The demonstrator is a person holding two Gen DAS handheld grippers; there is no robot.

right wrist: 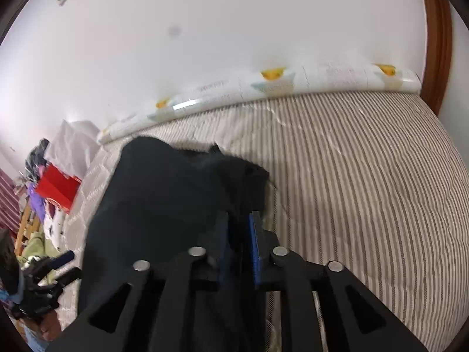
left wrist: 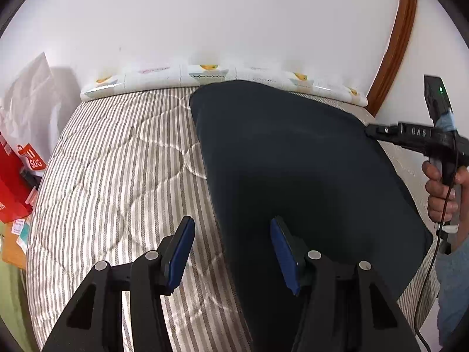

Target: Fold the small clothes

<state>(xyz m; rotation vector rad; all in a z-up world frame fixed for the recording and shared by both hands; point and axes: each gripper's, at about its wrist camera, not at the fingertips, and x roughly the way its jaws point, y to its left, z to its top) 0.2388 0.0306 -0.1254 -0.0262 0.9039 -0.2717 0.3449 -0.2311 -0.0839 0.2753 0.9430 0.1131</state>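
A dark navy garment (left wrist: 293, 158) lies spread across the right half of a striped quilted bed cover (left wrist: 117, 161), reaching from the far pillow edge toward the near side. The left gripper (left wrist: 231, 249) hangs over the cloth's left border with its jaws wide apart and nothing between the blue pads (left wrist: 178, 255); one pad sits above bare stripes, the other above the dark fabric.

At about 3 o'clock in the left wrist view, the right gripper (left wrist: 370, 130) reaches in from the side, its tip at the cloth's right edge. In its own camera the right gripper (right wrist: 239, 243) has its jaws drawn narrow with dark fabric pinched between them, and the garment (right wrist: 164, 202) bunches up in front, hiding the bedding beyond it; the picture is smeared here, so how much cloth is caught is hard to say.

A long roll with yellow prints (left wrist: 205, 73) runs along the white wall at 12 o'clock. At 9 o'clock, off the bed, are a red bag (left wrist: 11, 187) and a white bag (left wrist: 32, 88). A wooden door frame (left wrist: 395, 44) curves at 2 o'clock.
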